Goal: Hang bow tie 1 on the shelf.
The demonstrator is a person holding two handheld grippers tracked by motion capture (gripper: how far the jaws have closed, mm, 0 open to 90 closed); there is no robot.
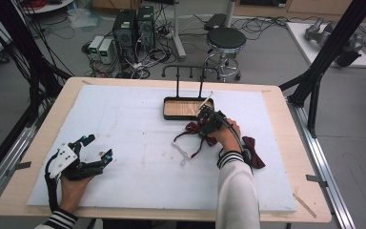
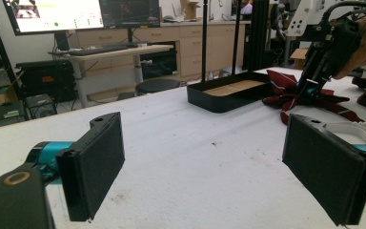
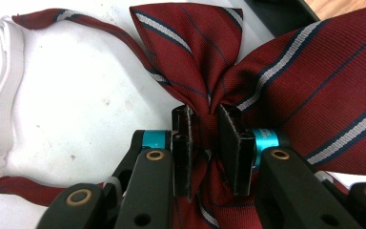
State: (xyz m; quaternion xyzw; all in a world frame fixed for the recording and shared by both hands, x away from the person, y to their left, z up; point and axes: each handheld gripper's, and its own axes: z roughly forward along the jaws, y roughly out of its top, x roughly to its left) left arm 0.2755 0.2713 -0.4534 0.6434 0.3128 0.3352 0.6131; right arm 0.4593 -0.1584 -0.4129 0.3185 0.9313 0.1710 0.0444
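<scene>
Two grippers are mine: the right gripper (image 3: 205,143) pinches the striped bow tie (image 3: 267,71) at its knot, on the white board (image 1: 138,143) just beside the black tray (image 1: 171,114). My left gripper (image 2: 209,167) rests well apart, jaws spread.

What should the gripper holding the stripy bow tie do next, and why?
Probably lift gently. The right gripper is pinched on the striped bow tie's knot, and the tie lies on the white mat beside the black stand, likely its destination.
</scene>
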